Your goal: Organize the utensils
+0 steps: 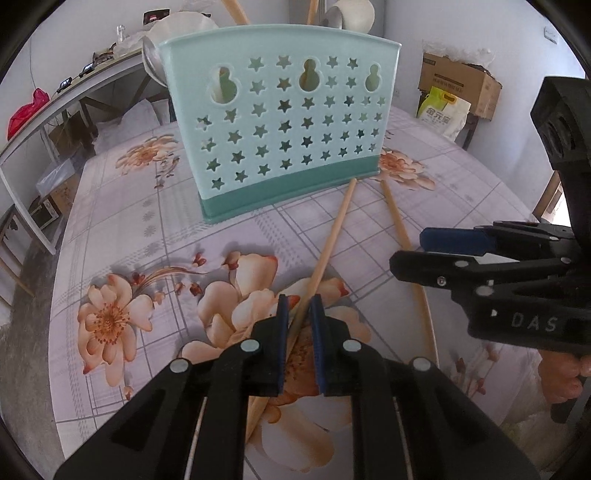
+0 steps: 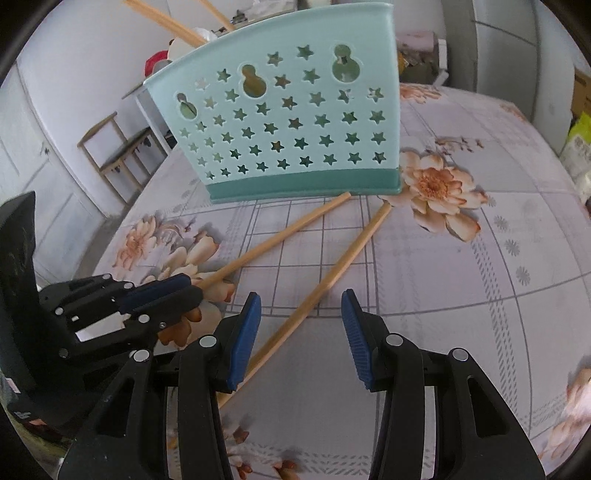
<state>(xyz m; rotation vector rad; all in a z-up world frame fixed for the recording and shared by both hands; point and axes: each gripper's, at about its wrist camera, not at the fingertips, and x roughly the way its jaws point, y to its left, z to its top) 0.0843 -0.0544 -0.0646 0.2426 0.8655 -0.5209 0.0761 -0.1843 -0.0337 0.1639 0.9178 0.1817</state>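
Left fingers (image 1: 282, 332) clamp chopstick (image 1: 334, 229).

We cannot see inside the teal holder (image 1: 280, 122); only bits of wood show through its star holes, and the chopsticks standing in it (image 2: 162, 20) are cut off by the upper edge in both views. In the left wrist view, the near end of the gripped chopstick (image 1: 328, 251) disappears under the left gripper (image 1: 299, 314) at lower centre. The second chopstick (image 2: 332, 277) runs beneath a right gripper (image 2: 301, 306) finger at lower centre. The print on the yellow-green bag (image 1: 441, 110), upper right, is too small for us to read.
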